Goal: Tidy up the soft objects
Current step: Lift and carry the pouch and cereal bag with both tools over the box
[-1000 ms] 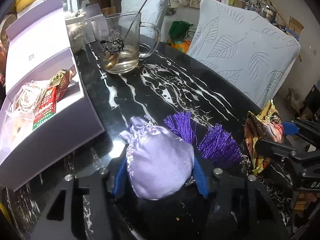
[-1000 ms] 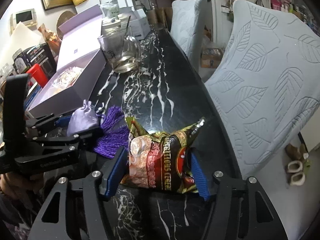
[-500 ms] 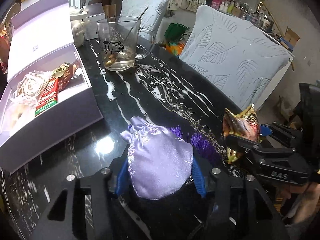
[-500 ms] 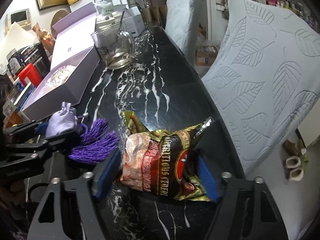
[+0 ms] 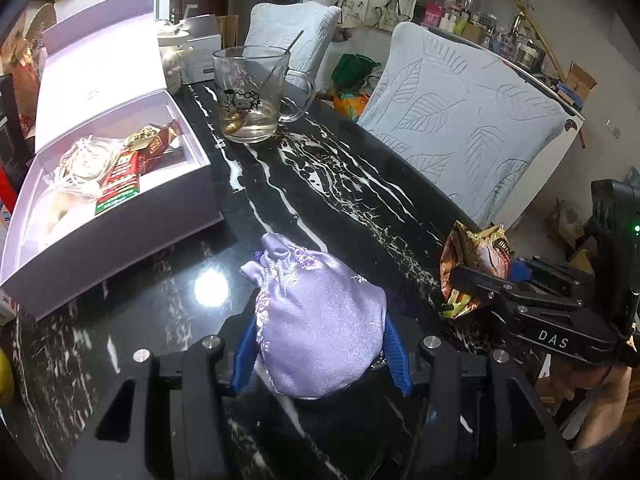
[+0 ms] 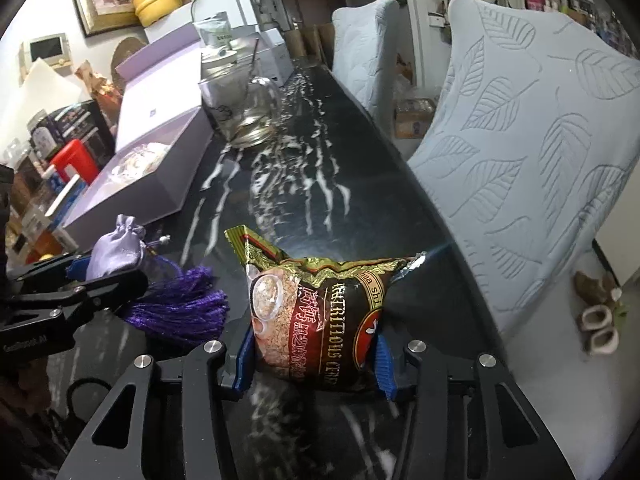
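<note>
My left gripper (image 5: 320,354) has the lilac satin pouch (image 5: 320,320) pinched between its blue pads at the bottom centre of the left wrist view, jaws fairly narrow and pressing into the cloth. The purple tassels (image 6: 180,304) hang from it, so I judge it is off the table. In the right wrist view the cereal packet (image 6: 320,316) sits low in the middle between the pads of my right gripper (image 6: 314,360), whose jaws are closing; the pads already touch both sides of the foil. I take both soft things to be headed for the open lavender box (image 5: 188,204) at the left of the left wrist view, which already holds snack packets (image 5: 120,180) and a bundle of pale string (image 5: 86,162). A glass mug (image 5: 250,96) with a spoon stands just beyond the box, and two covered chairs (image 5: 460,128) line the black marble table (image 5: 340,184) on the right. The box's near wall is what I must clear.
</note>
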A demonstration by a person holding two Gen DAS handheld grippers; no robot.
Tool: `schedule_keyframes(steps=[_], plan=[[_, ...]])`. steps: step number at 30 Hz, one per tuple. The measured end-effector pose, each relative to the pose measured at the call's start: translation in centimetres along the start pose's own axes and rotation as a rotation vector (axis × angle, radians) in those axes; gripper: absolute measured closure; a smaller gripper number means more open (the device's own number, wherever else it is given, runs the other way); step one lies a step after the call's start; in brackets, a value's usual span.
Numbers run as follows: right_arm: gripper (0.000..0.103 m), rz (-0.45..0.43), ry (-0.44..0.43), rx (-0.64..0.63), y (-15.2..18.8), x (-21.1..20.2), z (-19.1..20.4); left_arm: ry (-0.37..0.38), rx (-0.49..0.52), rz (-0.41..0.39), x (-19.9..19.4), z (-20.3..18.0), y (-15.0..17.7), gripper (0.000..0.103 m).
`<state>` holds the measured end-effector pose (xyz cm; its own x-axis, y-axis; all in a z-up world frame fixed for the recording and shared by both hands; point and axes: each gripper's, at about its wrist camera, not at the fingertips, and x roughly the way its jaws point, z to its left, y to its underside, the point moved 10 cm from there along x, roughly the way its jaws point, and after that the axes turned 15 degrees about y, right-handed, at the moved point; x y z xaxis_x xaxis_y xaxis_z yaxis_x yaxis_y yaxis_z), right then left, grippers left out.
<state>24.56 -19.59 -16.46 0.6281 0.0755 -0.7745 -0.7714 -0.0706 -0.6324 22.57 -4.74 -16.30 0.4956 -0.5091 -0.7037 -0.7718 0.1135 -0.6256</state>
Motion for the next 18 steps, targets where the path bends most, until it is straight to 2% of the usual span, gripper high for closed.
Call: schedule_keyframes(steps=[11,18], plan=[[0.056,-0.011,-0.081,-0.025,1.9,-3.1,3.1,0.012,-0.065,-0.028,-3.4,0.4,2.0,0.050],[0.056,-0.035,-0.150,-0.058,2.8,-5.4,6.0,-0.022,-0.087,-0.083,-6.7,1.2,3.3,0.050]])
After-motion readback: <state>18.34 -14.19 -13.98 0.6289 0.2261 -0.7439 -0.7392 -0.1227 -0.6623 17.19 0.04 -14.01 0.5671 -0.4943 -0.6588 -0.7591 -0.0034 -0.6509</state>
